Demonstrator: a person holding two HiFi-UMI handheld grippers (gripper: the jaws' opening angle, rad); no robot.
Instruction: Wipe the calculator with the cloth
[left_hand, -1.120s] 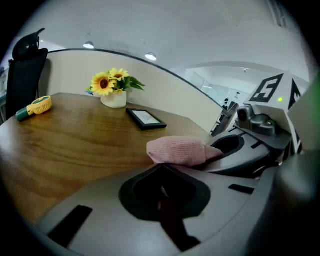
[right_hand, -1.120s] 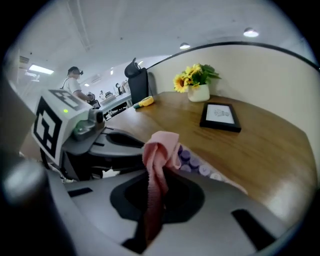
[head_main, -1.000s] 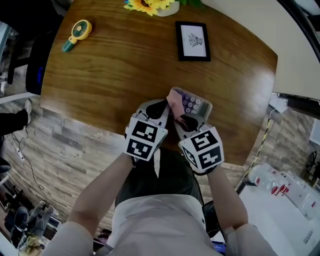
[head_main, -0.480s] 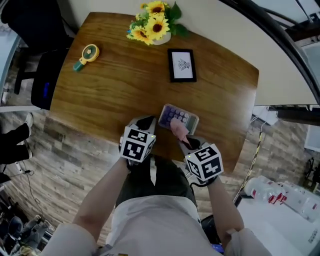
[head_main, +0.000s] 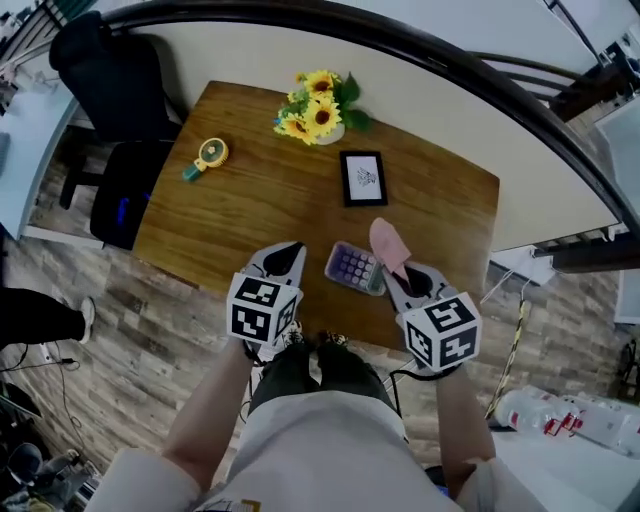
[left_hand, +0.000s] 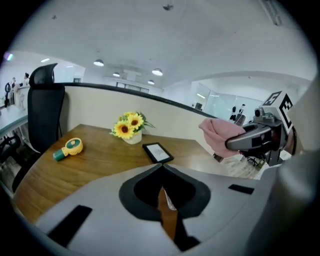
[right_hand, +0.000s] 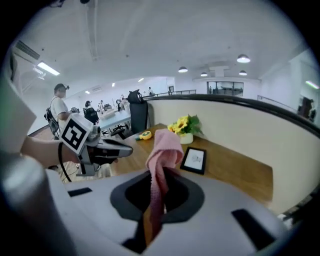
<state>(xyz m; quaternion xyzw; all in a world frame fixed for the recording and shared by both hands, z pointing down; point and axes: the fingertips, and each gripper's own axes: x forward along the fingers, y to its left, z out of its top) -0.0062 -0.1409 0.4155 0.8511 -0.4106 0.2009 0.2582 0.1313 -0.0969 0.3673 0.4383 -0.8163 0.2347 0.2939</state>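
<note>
The calculator (head_main: 354, 268), grey with purple keys, lies flat near the front edge of the wooden table (head_main: 250, 200). My right gripper (head_main: 393, 268) is just right of it, shut on a pink cloth (head_main: 387, 244) that stands up from the jaws, off the calculator. In the right gripper view the cloth (right_hand: 162, 150) hangs folded out of the shut right gripper (right_hand: 159, 172). My left gripper (head_main: 289, 250) is left of the calculator and apart from it. The left gripper (left_hand: 161, 167) has its jaws together with nothing held.
A vase of sunflowers (head_main: 318, 108) stands at the table's far edge. A small black picture frame (head_main: 363, 178) lies behind the calculator, and a yellow hand fan (head_main: 207, 157) at the far left. A black chair (head_main: 120, 130) stands left of the table.
The cloth was lying on the calculator and is now lifted clear to its right. My left gripper has drawn away to the left. The head view has pulled back and shows the whole table.
</note>
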